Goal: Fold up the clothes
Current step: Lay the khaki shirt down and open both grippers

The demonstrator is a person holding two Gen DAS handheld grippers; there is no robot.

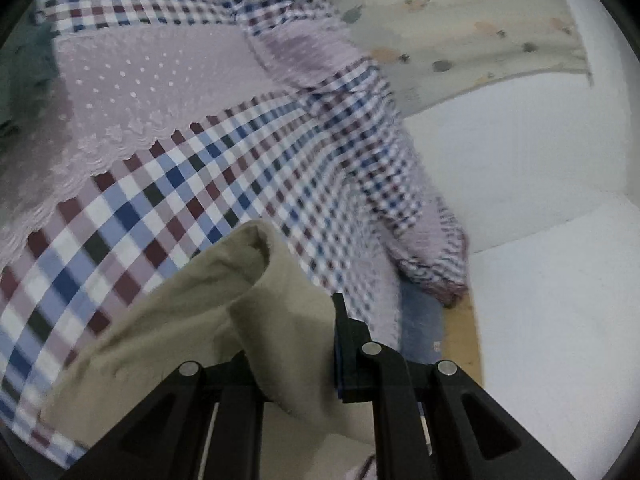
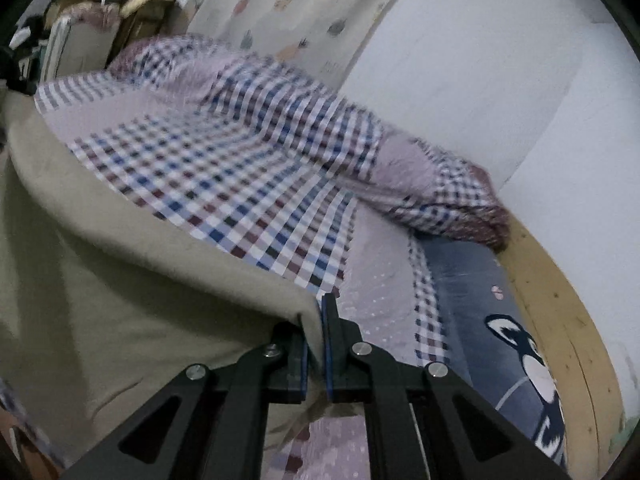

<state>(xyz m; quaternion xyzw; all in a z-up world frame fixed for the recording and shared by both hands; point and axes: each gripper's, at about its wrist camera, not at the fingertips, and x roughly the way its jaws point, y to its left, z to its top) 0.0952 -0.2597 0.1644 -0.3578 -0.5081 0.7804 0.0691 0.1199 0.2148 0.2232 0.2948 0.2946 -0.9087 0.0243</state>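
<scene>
Two claws each grip the same beige garment [image 2: 120, 300], held up over a bed spread with a checked quilt [image 1: 224, 168]. In the right wrist view, the right claw [image 2: 316, 344] is nearly closed, its two blue-padded fingers pinching a corner of the beige cloth, which sweeps away in a long taut edge toward the far left. In the left wrist view, the left claw [image 1: 296, 364] has a loose roll of the same cloth bunched between its fingers; one finger is hidden by the fabric, so how tightly it is closed cannot be told exactly, though it appears to hold the cloth. A checked pillow [image 2: 440, 188] lies at the bed's far edge beside a white wall [image 1: 540, 260], with a blue cartoon-printed sheet [image 2: 500, 312] and a wooden bed frame [image 2: 560, 312] showing at the right edge.

The step in hand looks like carrying the lifted edge over to make a fold. Next, both claws likely need to travel together, keeping the edge taut, and lay it down squarely on the quilt.
</scene>
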